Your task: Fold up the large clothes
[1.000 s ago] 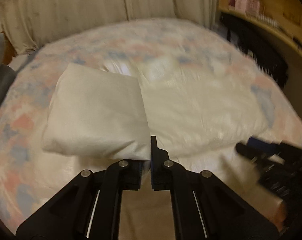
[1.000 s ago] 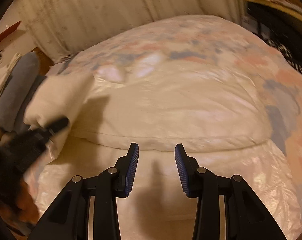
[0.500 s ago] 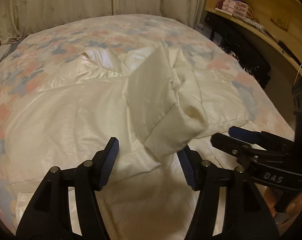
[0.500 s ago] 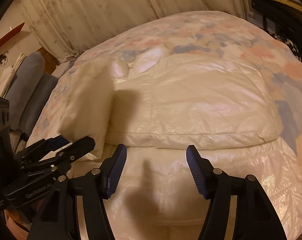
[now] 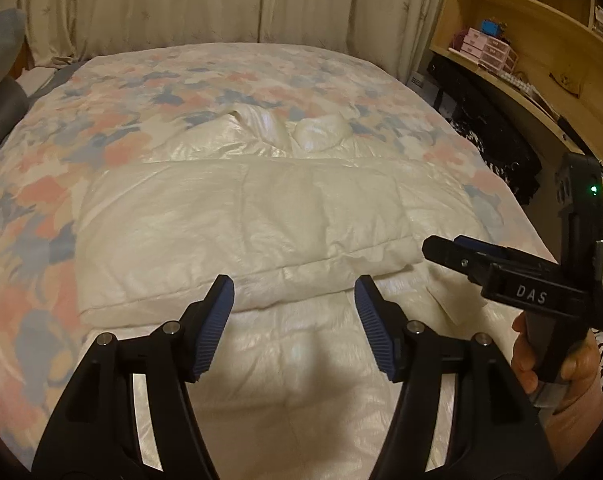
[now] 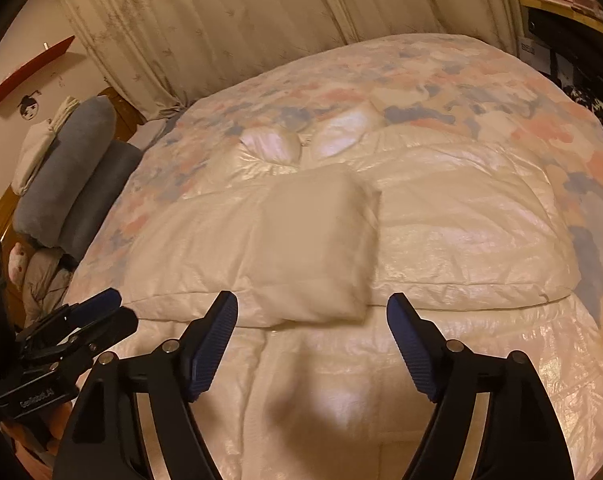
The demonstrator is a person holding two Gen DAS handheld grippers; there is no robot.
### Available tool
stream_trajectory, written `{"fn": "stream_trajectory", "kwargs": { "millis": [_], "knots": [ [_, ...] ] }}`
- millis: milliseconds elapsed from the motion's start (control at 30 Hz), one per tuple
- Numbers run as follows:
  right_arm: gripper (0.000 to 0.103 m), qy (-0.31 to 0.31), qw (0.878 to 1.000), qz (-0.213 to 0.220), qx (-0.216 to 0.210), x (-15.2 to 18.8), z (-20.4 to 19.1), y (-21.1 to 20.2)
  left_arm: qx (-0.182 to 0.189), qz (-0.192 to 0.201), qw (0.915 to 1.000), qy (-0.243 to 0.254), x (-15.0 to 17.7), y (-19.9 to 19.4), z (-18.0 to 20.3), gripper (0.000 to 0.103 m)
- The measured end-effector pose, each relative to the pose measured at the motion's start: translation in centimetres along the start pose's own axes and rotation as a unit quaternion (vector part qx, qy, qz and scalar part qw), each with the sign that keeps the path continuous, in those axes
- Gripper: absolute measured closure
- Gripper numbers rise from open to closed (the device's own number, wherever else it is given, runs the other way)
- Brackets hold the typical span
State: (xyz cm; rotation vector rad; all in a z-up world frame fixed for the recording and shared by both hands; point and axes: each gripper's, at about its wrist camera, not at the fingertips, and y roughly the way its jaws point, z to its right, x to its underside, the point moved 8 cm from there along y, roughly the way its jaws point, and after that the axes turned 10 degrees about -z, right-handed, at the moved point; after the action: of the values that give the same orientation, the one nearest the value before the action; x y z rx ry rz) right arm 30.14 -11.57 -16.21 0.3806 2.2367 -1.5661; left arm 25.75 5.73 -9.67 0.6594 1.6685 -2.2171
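Note:
A cream puffy jacket (image 5: 241, 232) lies spread on the bed, collar end far from me. In the right wrist view one sleeve (image 6: 317, 248) lies folded across the jacket's (image 6: 461, 232) body, its image blurred. My left gripper (image 5: 293, 284) hovers over the near part of the jacket. Its jaws are opening and nothing is between them. The right gripper (image 6: 312, 298) hangs just short of the folded sleeve, jaws also opening and empty. Each gripper shows in the other's view: the right gripper (image 5: 461, 254) in a person's hand (image 5: 557, 364), the left gripper (image 6: 97, 316) at lower left.
A floral bedspread (image 5: 101, 128) covers the bed, with curtains (image 5: 181, 8) behind it. Wooden shelves (image 5: 521, 40) and dark items (image 5: 493, 132) stand along the right side. Grey cushions (image 6: 73, 168) are stacked at the bed's left.
The left gripper, shut on the sleeve's edge a second ago, swung it across, opened and let it drop onto the jacket body. The right gripper's jaws spread wider.

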Motion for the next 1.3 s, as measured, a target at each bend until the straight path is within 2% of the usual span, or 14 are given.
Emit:
{"fn": "stream_trajectory", "kwargs": {
  "millis": [300, 467, 567, 633, 667, 733, 767, 800, 900, 967, 1033, 1100, 1167, 1300],
  "knots": [
    [0.024, -0.004, 1.0, -0.013, 0.016, -0.8, 0.2, 0.0, -0.042, 0.011, 0.9986, -0.03, 1.0, -4.5, -3.0, 0.043],
    [0.024, 0.015, 0.999, -0.039, 0.021, -3.4, 2.3, 3.4, -0.065, 0.0, 0.9956, -0.068, -0.4, -3.0, -8.3, 0.043],
    [0.024, 0.035, 0.997, -0.06, 0.018, -4.5, 3.8, 6.4, -0.1, -0.009, 0.99, -0.1, -1.2, -0.8, -12.9, 0.043],
    [0.024, 0.043, 0.997, -0.069, 0.019, -4.9, 4.3, 8.4, -0.106, -0.016, 0.9874, -0.117, -1.4, 0.5, -14.7, 0.045],
    [0.027, 0.042, 0.996, -0.07, 0.021, -5.1, 4.4, 9.2, -0.106, -0.022, 0.986, -0.127, -1.4, 1.2, -15.5, 0.053],
    [0.06, 0.027, 0.997, -0.072, 0.007, -5.2, 3.7, 10.1, -0.103, -0.029, 0.9842, -0.141, -1.4, 2.4, -16.6, 0.069],
    [0.086, 0.005, 0.997, -0.081, -0.014, -5.3, 2.4, 10.6, -0.104, -0.032, 0.9833, -0.145, -1.5, 2.9, -16.9, 0.074],
    [0.092, -0.011, 0.997, -0.075, -0.006, -5.5, 1.6, 10.5, -0.106, -0.031, 0.9828, -0.148, -1.7, 3.2, -16.9, 0.076],
    [0.095, -0.07, 0.997, -0.01, 0.029, -7.6, -0.9, 7.9, -0.111, -0.002, 0.9841, -0.139, -3.1, 3.1, -16.0, 0.077],
    [0.095, -0.064, 0.997, 0.041, 0.026, -9.9, -1.3, 5.4, -0.113, 0.016, 0.9852, -0.128, -4.6, 3.3, -15.2, 0.077],
    [0.095, -0.043, 0.997, 0.06, 0.035, -11.4, -0.6, 4.7, -0.12, 0.023, 0.9854, -0.118, -5.9, 4.0, -14.4, 0.077],
    [0.095, -0.023, 0.997, 0.05, 0.062, -12.0, 0.9, 5.6, -0.128, 0.02, 0.985, -0.114, -6.8, 5.3, -14.0, 0.077],
    [0.095, 0.003, 0.996, 0.015, 0.091, -11.5, 3.0, 7.7, -0.133, 0.005, 0.9851, -0.109, -7.2, 7.0, -13.6, 0.077],
    [0.094, 0.024, 0.993, -0.034, 0.107, -9.3, 5.8, 11.4, -0.162, -0.017, 0.9834, -0.081, -7.1, 10.7, -13.0, 0.078]
  ]
}}
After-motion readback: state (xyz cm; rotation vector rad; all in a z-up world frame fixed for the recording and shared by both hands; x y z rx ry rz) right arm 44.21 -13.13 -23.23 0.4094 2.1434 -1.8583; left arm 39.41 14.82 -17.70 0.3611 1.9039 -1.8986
